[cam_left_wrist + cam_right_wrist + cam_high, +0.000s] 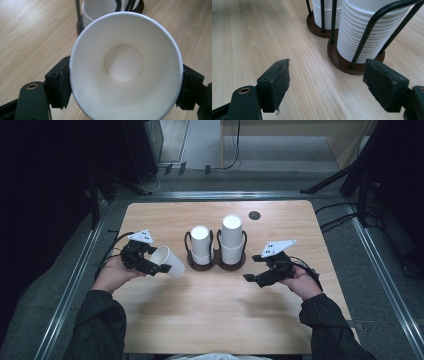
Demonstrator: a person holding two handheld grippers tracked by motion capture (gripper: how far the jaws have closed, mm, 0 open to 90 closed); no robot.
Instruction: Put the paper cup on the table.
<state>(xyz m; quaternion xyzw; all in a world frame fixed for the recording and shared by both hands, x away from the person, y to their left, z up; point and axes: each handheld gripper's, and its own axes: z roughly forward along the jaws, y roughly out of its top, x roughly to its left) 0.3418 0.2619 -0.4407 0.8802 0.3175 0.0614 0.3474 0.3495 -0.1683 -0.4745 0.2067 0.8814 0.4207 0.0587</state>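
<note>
Right now the left gripper (156,268) is squeezing one white paper cup (168,261) between its two black pads (61,86), one on each side, close to the cup's rim. The cup lies on its side in the air, above the wooden table (210,320), just left of the cup holder (216,261). Its open mouth faces back at the gripper, so in the left gripper view you can look right down to the round bottom. Holding it by the sides near the rim keeps it from slipping out, and the thin paper does not look crushed.

The holder has two round brown bases with black wire loops, so the stacks stand straight and do not tip. The left stack of cups (201,245) is shorter than the right stack of cups (231,239).

The right gripper (248,278) has its jaws spread wide with nothing between them. It waits low over the table near the taller stack, probably ready to help.
</note>
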